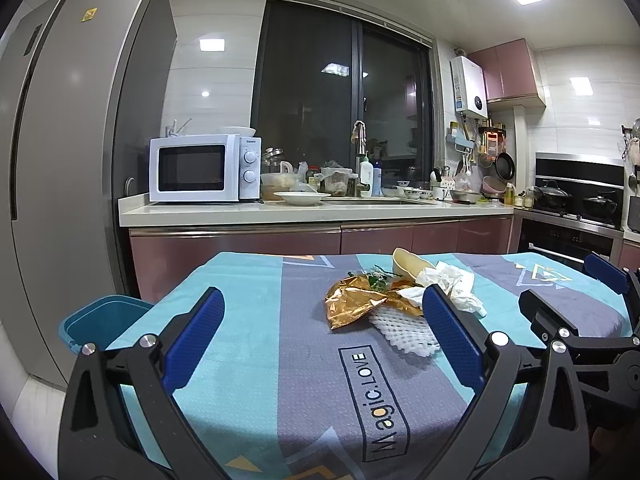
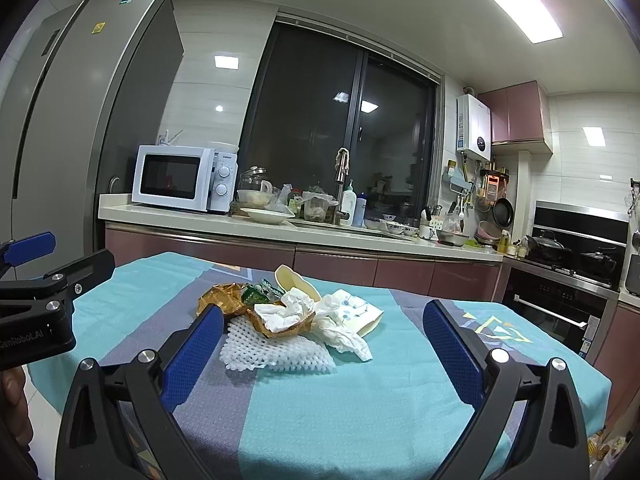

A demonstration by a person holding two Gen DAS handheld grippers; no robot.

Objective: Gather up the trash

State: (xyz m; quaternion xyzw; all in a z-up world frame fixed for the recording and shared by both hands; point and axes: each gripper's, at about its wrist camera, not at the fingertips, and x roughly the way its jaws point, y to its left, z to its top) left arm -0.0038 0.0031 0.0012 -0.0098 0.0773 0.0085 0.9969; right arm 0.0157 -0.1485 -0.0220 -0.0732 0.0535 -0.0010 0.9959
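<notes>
A pile of trash lies on the table with the blue and grey cloth (image 1: 256, 344): a gold foil wrapper (image 1: 352, 304), white foam net (image 1: 404, 330), crumpled white tissue (image 1: 456, 284), a green wrapper (image 2: 256, 294) and a pale peel-like piece (image 1: 408, 266). The foam net (image 2: 272, 350), tissue (image 2: 340, 332) and gold wrapper (image 2: 224, 298) also show in the right wrist view. My left gripper (image 1: 324, 328) is open and empty, short of the pile. My right gripper (image 2: 324, 344) is open and empty, just before the pile. It also shows in the left wrist view (image 1: 576, 288).
A teal bin (image 1: 100, 322) stands on the floor at the table's left edge. Behind the table is a kitchen counter (image 1: 280, 214) with a microwave (image 1: 204, 168), dishes and a sink. A grey fridge (image 1: 60, 160) stands left, a stove (image 1: 576, 204) right.
</notes>
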